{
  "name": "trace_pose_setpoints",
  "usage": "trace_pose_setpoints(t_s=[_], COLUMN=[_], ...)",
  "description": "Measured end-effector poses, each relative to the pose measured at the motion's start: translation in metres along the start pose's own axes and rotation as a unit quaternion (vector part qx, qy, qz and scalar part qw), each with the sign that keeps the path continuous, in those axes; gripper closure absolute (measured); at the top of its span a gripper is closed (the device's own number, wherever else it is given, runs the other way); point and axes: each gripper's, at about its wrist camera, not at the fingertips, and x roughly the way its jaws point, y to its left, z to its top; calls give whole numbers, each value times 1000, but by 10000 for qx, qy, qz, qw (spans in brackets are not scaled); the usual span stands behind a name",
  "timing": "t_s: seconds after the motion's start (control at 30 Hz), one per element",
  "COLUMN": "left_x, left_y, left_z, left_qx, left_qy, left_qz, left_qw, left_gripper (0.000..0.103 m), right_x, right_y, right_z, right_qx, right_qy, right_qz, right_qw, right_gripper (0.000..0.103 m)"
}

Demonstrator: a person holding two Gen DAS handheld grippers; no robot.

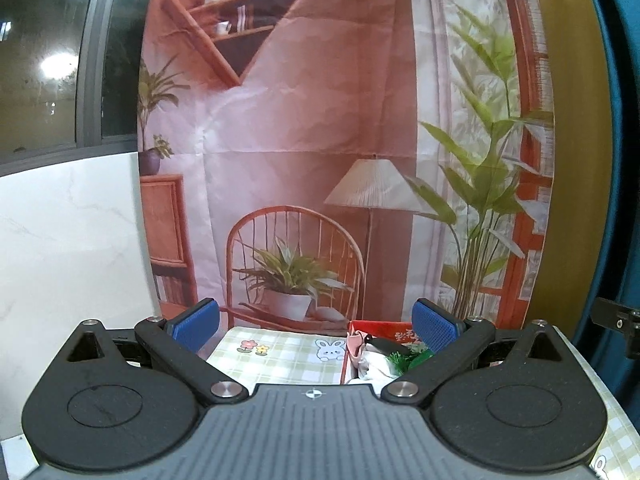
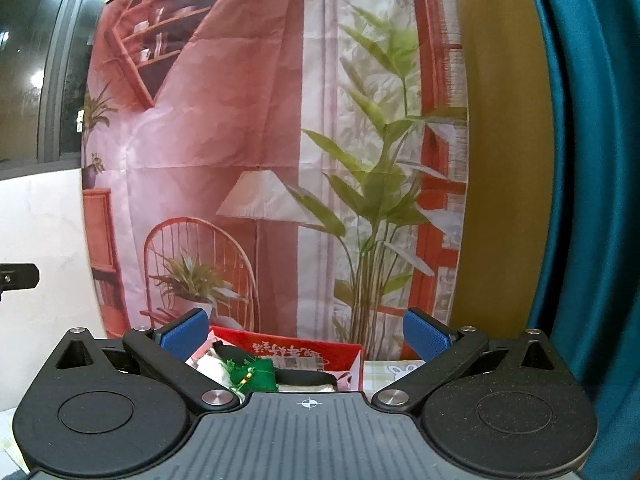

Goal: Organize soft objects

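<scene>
A red box stands on the checked tablecloth and holds soft things: a green plush piece, a white cloth and a black-and-white item. In the left wrist view the box sits at the right, partly behind the right finger, with white cloth and green plush in it. My left gripper is open and empty, held above the table to the left of the box. My right gripper is open and empty, raised above the box on its near side.
A printed backdrop of a room hangs close behind the table. A white marble wall and a dark window lie to the left. A teal curtain hangs at the right.
</scene>
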Motion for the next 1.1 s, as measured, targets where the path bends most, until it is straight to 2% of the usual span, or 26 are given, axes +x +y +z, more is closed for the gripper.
trace_pose_setpoints(t_s=[0.37, 1.1], left_x=[-14, -18], left_y=[4, 12], left_z=[-3, -10], left_qx=[0, 12], left_qy=[-76, -131], left_qz=[-12, -243], left_qw=[10000, 9996], left_gripper=[0, 0], right_x=[-29, -38], right_y=[8, 12], right_z=[7, 6], right_qx=[-161, -29], right_qy=[-191, -213], right_qz=[-42, -79], right_qw=[9997, 9997], right_gripper=[0, 0])
